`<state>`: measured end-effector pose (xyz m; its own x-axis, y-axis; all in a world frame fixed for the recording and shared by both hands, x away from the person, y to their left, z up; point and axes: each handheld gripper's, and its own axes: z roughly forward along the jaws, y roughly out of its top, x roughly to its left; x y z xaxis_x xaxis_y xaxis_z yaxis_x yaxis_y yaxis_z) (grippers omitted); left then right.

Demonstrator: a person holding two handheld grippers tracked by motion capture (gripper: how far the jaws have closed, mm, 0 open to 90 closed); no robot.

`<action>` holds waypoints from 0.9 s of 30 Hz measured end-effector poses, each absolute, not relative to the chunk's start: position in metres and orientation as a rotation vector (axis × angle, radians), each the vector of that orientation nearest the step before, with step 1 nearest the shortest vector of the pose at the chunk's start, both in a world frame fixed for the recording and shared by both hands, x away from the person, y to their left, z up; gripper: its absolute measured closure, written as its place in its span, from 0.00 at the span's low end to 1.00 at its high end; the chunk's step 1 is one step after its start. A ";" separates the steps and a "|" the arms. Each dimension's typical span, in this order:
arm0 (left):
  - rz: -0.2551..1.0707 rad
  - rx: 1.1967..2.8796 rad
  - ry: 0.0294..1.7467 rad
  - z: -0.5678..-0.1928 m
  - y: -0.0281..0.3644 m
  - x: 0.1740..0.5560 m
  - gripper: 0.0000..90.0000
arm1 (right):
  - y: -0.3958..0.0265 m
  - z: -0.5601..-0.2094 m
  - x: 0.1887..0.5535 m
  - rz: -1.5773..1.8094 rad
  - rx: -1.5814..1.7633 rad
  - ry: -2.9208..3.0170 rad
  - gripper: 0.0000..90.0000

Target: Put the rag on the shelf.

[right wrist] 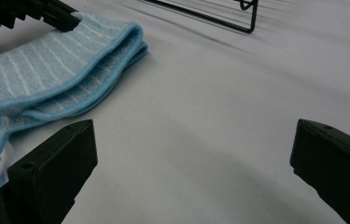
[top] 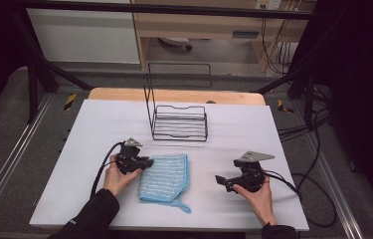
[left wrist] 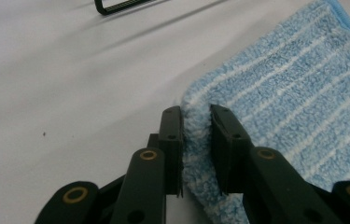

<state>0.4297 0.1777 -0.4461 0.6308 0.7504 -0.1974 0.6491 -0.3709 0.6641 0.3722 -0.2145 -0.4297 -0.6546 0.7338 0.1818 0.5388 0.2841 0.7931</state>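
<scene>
At table front, folded blue cloth (top: pixel 165 178) lies flat; left gripper (left wrist: pixel 196 122) pinches only its near-left corner, so lifting may slip or unfold it. Right gripper (right wrist: pixel 193 154), jaws wide and empty, sits well apart; wire rack (top: pixel 180 122) behind could snag the cloth.

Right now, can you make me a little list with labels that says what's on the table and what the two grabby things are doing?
cloth: blue striped cloth, folded, flat on the table, a loop string at its near corner
left gripper: left gripper, jaws pinching the cloth's edge
right gripper: right gripper, jaws wide apart, nothing between them, off to the cloth's right
rack: black wire rack, behind the cloth, nothing on it
table: white table
</scene>
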 end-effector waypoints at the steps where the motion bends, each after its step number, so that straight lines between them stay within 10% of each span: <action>1: 0.178 2.120 1.089 -0.446 0.178 0.430 0.83 | -0.215 -0.430 0.372 1.306 1.178 2.333 0.01; 27: 0.187 2.122 1.078 -0.447 0.178 0.429 0.83 | -0.104 -0.432 0.432 1.280 1.213 2.403 0.14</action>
